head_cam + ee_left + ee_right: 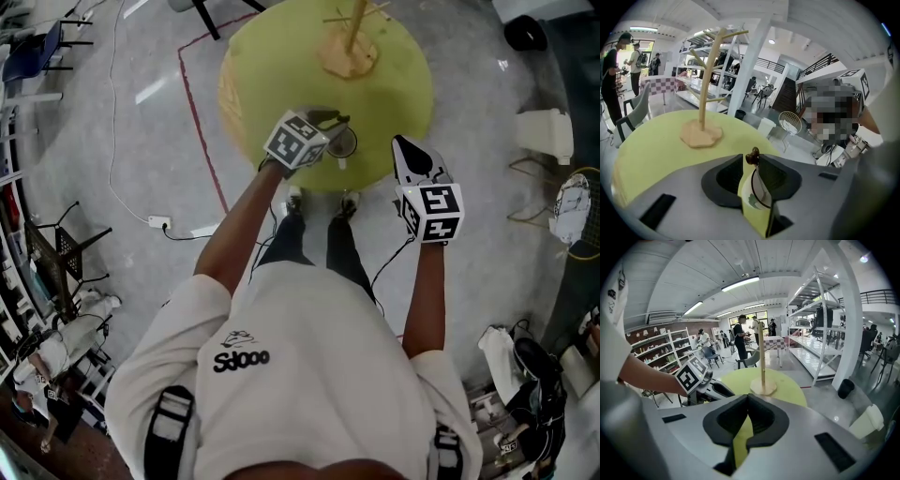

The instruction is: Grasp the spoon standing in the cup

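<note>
Over the table (pixel 281 56), left fingers (pixel 727 180) pinch the spoon (pixel 752 156) in the cup (pixel 751 197); right fingers (pixel 765 420) closed together.

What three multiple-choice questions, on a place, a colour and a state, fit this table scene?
1. Where is the cup? A. near the table edge B. on the floor C. on a shelf
2. What colour is the table? A. red B. yellow-green C. white
3. How is the right hand-held gripper? A. holding a cup B. wide open C. shut, empty
Answers: 1 A, it stands by the near rim; 2 B, the top is yellow-green; 3 C, its tips meet on nothing.
</note>
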Demonstrator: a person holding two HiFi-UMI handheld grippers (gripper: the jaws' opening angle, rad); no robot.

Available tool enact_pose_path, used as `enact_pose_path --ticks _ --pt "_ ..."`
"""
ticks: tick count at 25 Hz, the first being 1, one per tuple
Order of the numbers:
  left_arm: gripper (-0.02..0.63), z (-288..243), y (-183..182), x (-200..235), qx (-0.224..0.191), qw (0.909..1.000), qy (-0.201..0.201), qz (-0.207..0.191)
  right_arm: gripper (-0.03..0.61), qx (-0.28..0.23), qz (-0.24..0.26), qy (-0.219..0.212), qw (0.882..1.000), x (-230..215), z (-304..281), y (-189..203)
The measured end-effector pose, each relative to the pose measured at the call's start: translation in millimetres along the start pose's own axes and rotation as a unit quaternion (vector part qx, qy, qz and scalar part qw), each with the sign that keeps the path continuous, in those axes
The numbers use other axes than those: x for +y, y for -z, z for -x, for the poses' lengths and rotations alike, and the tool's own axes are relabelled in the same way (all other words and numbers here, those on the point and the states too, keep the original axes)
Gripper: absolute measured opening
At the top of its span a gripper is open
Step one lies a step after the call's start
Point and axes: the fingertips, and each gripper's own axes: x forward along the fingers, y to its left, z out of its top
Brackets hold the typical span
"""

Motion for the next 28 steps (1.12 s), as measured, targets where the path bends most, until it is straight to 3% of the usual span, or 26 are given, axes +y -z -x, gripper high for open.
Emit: enact_pose_path --ticks 7,14,22,28 --pt "0.081 4.7 -5.9 -3.1 -0.014 0.9998 -0.008 -0.008 0.021 -0.004 0.001 0.014 1.000 -0.5 5.9 -8.7" --pt "0.067 28.8 -35.6 -16.0 -0.040 0.9989 -0.020 -0.013 0.021 -0.030 0.005 0.022 0.999 -1.2 27.0 -33.5" --pt "0.063 87.0 -87.1 -28.9 -0.107 0.9927 -0.041 -0.036 0.021 -0.078 0.038 0.042 0.995 3.6 53.0 -83.4" --pt "0.061 146.0 -130.5 -36.7 -0.173 0.9809 -0.067 -0.057 0.021 -0.120 0.071 0.054 0.989 14.8 75.9 -128.0"
